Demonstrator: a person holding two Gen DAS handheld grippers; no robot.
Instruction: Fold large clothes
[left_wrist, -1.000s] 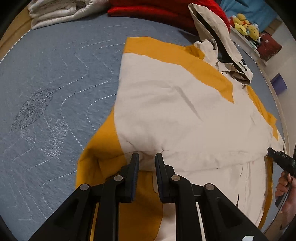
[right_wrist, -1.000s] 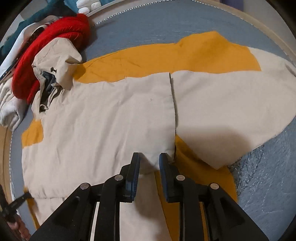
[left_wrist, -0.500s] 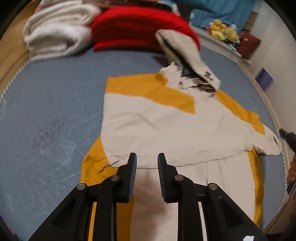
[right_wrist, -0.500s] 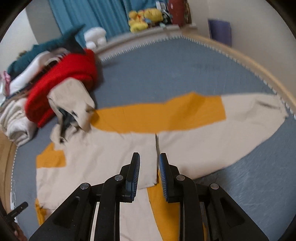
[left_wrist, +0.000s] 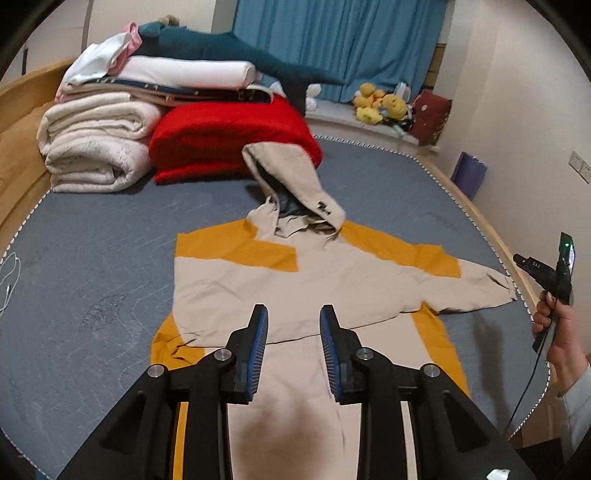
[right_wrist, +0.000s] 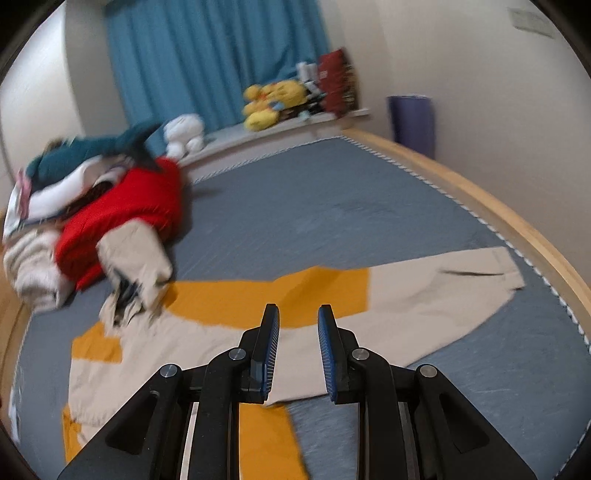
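The left gripper (left_wrist: 290, 347) is held above the lower part of a beige and yellow jacket (left_wrist: 306, 280); its fingers (left_wrist: 258, 343) are spread apart and nothing is gripped between them. The right gripper (right_wrist: 297, 347) is likewise held above the jacket (right_wrist: 229, 332), its fingers (right_wrist: 328, 350) released and empty. In the left wrist view the right hand (left_wrist: 557, 328) is seen at the right edge, wrapped around the handle of its gripper.

The jacket is laid flat on a grey quilted bed (left_wrist: 92, 258). One sleeve is folded across the body, while the other sleeve (right_wrist: 443, 291) is stretched out toward the wooden bed frame (right_wrist: 491, 206). The hood (left_wrist: 291, 184) is propped against a folded red blanket (left_wrist: 229, 136).

Beside the red blanket, a rolled cream blanket (left_wrist: 92, 147) is seen, and more folded clothes (left_wrist: 177, 74) are stacked on top of both. A white cable (left_wrist: 9, 273) is lying on the bed at the left edge. Farther back, yellow plush toys (left_wrist: 380, 105) are set on a ledge below a blue curtain (left_wrist: 332, 44). The right wrist view is blurred.
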